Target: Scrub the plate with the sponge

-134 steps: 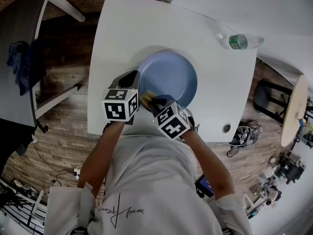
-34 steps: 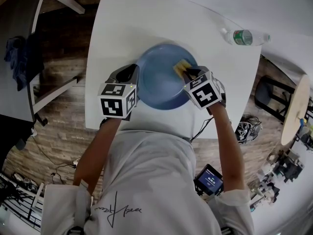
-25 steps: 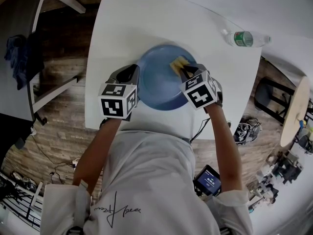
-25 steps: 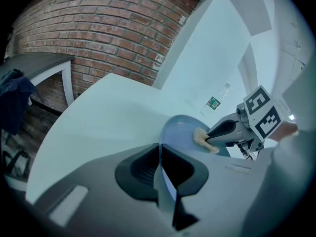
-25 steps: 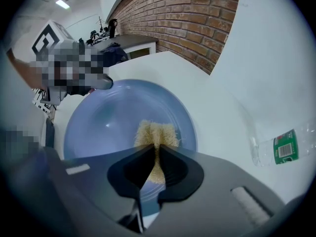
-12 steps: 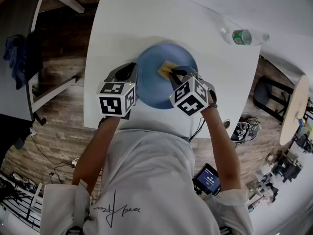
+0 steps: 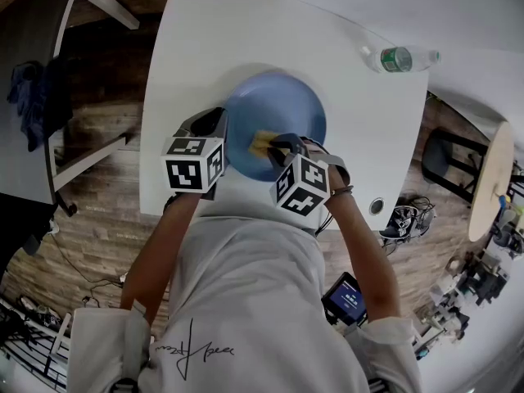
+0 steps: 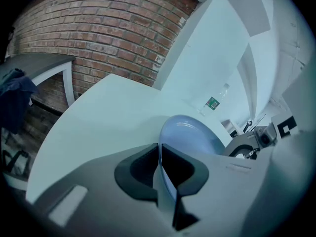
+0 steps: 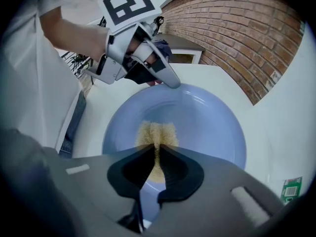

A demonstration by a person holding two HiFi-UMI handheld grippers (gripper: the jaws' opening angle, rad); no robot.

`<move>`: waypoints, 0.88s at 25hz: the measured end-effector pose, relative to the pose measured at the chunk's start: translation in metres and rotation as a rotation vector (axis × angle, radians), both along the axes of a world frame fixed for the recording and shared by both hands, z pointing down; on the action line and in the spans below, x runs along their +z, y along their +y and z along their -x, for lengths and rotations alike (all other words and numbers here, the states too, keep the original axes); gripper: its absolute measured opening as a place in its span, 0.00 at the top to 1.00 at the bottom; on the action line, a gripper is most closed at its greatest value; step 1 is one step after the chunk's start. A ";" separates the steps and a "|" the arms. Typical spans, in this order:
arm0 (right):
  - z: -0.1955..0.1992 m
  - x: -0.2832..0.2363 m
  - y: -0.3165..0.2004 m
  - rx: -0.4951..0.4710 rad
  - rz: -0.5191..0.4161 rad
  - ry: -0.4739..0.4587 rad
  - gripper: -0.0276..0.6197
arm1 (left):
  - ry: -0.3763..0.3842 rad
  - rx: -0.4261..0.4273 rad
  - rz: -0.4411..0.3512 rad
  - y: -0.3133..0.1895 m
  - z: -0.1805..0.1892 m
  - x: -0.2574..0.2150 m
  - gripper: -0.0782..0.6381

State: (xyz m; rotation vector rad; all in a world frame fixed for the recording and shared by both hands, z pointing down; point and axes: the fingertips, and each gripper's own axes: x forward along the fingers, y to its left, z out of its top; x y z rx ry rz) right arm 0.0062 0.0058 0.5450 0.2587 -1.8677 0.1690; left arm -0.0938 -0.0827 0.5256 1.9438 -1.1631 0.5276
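**Sponge pressed to the near side of the blue plate, both grippers gripping**

At the far left, a dark cloth (image 7: 29,105) hangs over a grey side table, clear of the white bench (image 7: 213,47) where the work takes place.

The left gripper (image 8: 159,154) reaches in from the near left. Its fingers are closed on the left rim of the blue plate (image 7: 278,105), and the thin edge of the plate runs straight between them in the left gripper view. The plate sits near the middle of the bench, its glossy inside facing up.

The yellow sponge (image 9: 157,132) lies on the near part of the plate's inside, a little left of centre and just inside the near rim. The right gripper (image 9: 157,149) comes in from the near right. Its fingers are shut tight on the sponge, squeezing its middle so the fuzzy end spreads out beyond the fingertips against the plate's surface. The right gripper view looks across the plate to the left gripper at the opposite rim.

Further right, a clear plastic bottle (image 7: 397,58) with a green label lies on its side at the far right edge of the bench, well apart from the plate. Beyond the right edge of the bench a dark stool (image 7: 450,158) stands on the wood floor.
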 end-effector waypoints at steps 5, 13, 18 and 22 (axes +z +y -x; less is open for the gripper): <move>0.002 -0.003 0.014 -0.032 0.006 -0.010 0.90 | -0.011 0.005 -0.011 0.001 0.000 -0.003 0.83; -0.006 -0.019 0.007 0.051 -0.052 -0.042 0.90 | -0.007 0.000 -0.092 0.002 0.010 -0.029 0.79; -0.006 -0.033 0.011 0.110 -0.064 -0.105 0.90 | 0.007 0.009 -0.153 0.011 0.013 -0.054 0.79; -0.008 -0.049 0.010 0.166 -0.094 -0.165 0.90 | 0.029 0.034 -0.199 0.021 0.002 -0.075 0.80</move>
